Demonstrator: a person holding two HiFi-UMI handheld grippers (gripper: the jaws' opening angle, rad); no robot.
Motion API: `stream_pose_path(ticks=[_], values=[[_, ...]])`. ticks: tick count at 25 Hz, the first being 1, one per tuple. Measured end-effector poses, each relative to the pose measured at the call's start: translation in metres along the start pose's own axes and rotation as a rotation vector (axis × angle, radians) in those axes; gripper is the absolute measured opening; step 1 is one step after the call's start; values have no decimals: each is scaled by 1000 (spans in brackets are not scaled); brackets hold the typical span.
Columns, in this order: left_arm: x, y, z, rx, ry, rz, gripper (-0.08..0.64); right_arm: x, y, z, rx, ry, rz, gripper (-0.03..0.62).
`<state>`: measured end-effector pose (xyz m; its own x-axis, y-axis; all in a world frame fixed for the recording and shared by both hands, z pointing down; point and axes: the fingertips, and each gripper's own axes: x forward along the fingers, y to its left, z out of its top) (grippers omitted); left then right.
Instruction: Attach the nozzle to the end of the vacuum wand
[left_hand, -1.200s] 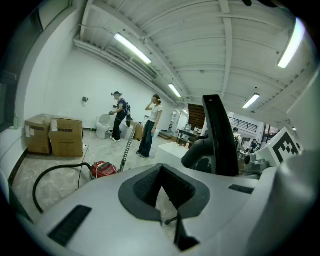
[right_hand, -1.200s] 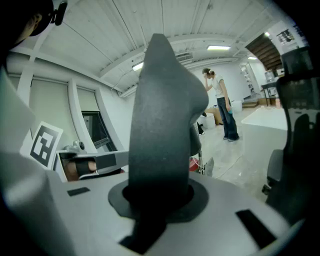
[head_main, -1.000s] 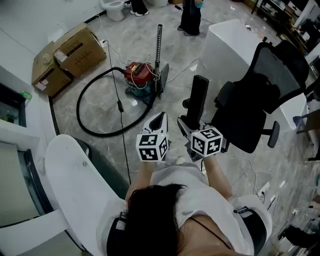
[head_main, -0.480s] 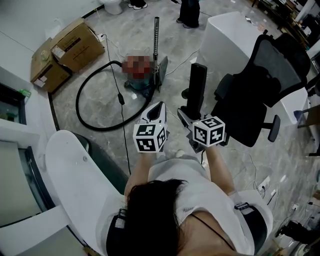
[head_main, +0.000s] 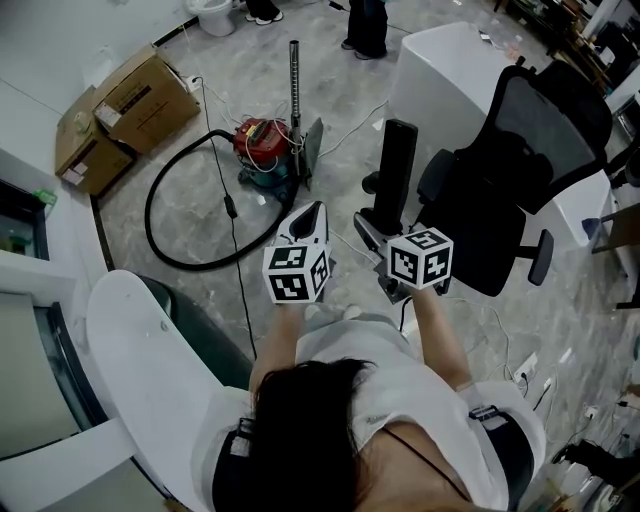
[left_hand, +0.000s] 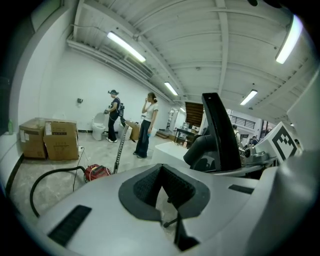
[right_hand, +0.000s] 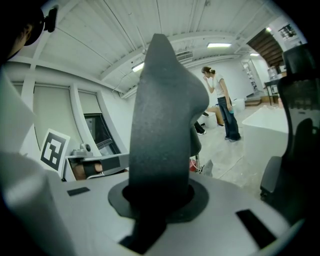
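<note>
Nozzle stands upright at mid-frame in the head view, its base clamped in the right gripper; the vacuum wand stands upright beside the red vacuum, upper left and well apart. The left gripper, jaws together and empty, looks nearer it

The right tool hides one end of the nozzle.
</note>
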<state>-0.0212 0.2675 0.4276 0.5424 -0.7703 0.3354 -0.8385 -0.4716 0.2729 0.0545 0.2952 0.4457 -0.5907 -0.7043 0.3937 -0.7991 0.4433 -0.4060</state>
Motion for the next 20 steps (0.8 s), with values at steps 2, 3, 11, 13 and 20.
stream_pose_path(ticks=[2,3,11,13,20], values=[[3,-4,-1,-6,3,2,3,-3,-4,1,-3,3,2,69],[5,-6,-2,-7,5,2,2,-4,-6,1,-6,4,5,67],[17,-20,-6,-13,17,10,3,-16,-21,-1,-2,11,3,68],[19,-21,-5,-8,15,7,3,-16,-24,-3,9,16,-3,68],[23,-17,4,7,-29,0,3,-10,-33,-6,-12,45,-24,69]])
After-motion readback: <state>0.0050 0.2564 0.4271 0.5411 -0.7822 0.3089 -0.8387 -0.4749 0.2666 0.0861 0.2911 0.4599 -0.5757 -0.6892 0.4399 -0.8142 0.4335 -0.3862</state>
